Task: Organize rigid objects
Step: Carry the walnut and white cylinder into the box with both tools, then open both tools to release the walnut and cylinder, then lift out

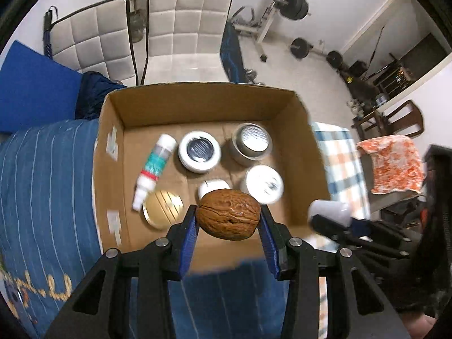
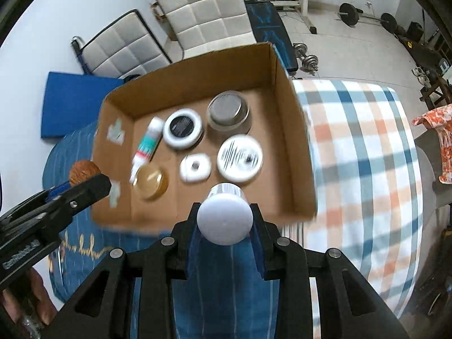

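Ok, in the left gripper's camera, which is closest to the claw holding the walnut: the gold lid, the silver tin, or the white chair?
From the left gripper:
1. Gold lid, near left corner of the cardboard box.
2. Silver tin, far right of the box.
3. White chair, behind the box.

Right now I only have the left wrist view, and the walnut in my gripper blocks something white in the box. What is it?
Observer: A small white container with a dark centre. It lies between the gold tin and the big white jar.
Operator: And what is the right gripper carrying? It's a blur here.
Observer: The right gripper is shut on a white-capped bottle, with the cap facing the camera.
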Tool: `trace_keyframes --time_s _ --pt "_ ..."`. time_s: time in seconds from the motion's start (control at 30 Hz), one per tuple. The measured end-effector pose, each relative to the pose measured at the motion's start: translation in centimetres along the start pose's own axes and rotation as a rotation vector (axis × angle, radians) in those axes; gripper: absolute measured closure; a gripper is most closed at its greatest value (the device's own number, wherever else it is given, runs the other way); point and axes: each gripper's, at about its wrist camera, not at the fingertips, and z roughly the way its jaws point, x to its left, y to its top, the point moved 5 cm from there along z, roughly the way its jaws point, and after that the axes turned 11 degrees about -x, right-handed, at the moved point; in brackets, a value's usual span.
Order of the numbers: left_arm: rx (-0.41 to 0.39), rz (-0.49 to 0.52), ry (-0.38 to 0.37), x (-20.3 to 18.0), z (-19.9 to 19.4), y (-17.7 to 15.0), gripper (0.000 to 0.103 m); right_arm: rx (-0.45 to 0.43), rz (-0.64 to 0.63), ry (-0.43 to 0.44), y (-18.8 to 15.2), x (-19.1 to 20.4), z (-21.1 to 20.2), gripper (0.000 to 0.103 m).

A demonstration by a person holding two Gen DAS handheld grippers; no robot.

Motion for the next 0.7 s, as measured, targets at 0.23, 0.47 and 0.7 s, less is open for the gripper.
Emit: trace_keyframes --time_s 0.23,0.47,0.7 --pt "0.142 0.001 0.051 1.6 8.7 2.0 0.064 0.033 -0.003 -0.083 5.0 -1.2 6.7 0.069" --pt "0.279 -0.004 0.091 3.2 14.4 0.9 0.064 0.091 -0.024 -0.127 6.6 -1.6 11.9 0.069" --pt "0.36 -0.025 0.102 4.3 16.8 -0.7 0.064 0.136 -0.049 -0.145 6.8 -1.6 14.7 0.069"
